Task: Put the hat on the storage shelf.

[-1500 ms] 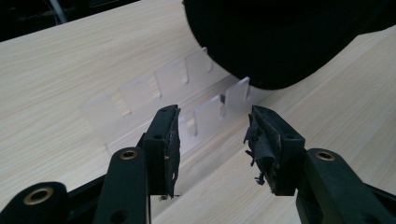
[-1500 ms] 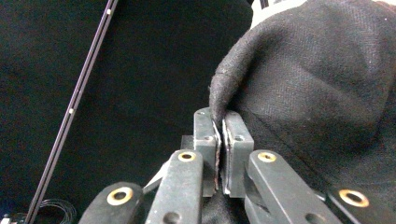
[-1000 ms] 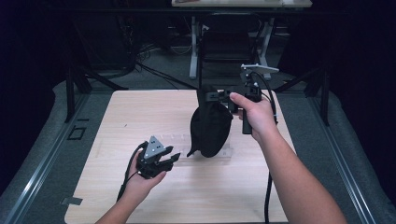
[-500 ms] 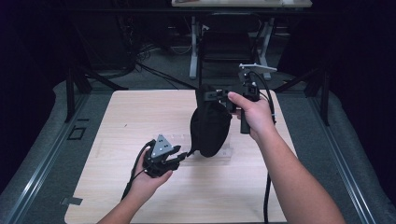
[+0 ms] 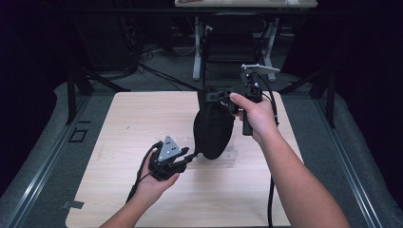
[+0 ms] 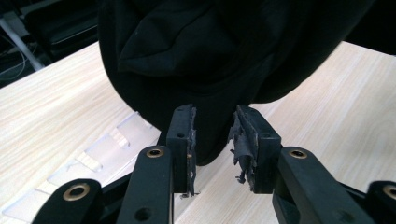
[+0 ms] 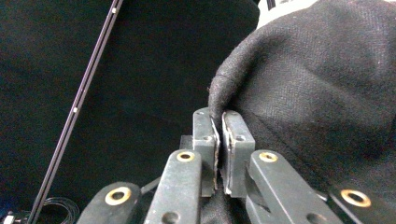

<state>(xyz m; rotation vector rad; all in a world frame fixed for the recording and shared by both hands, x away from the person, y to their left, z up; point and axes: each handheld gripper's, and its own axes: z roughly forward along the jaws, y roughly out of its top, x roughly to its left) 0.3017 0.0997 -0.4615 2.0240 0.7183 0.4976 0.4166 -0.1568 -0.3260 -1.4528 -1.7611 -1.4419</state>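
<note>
Two grippers: both on one black cloth bag, one low, one high.
Left gripper (image 6: pixel 212 149): nearest me, low over the table (image 5: pixel 119 199); I have its jaws parted, with the bag's bottom tip hanging down into the gap between them. The worn pads (image 6: pixel 243 140) are not yet pressing the cloth, as far as I can tell.
Bag (image 5: pixel 213 130): dangles over the middle of the table, its lowest point just above or brushing the wood; I cannot tell which.
Long axis: near vertical, top edge up and away from me, rounded bottom pointing down toward the left gripper.
Key relation: the bag's tip lies straight ahead of the left jaws and already between them, so I judge a plain close would catch it; no reach needed.
Nearer hand: left, by far, for the bottom end.
Right gripper (image 7: pixel 217 140): farther off and higher, clamped tight on a fold of the bag's upper edge, carrying its weight.
Right hand (image 5: pixel 254 114): wrapped round the handle, above the table's far half.
Risk, my guess: loose cloth may slip sideways from the pads.
</note>
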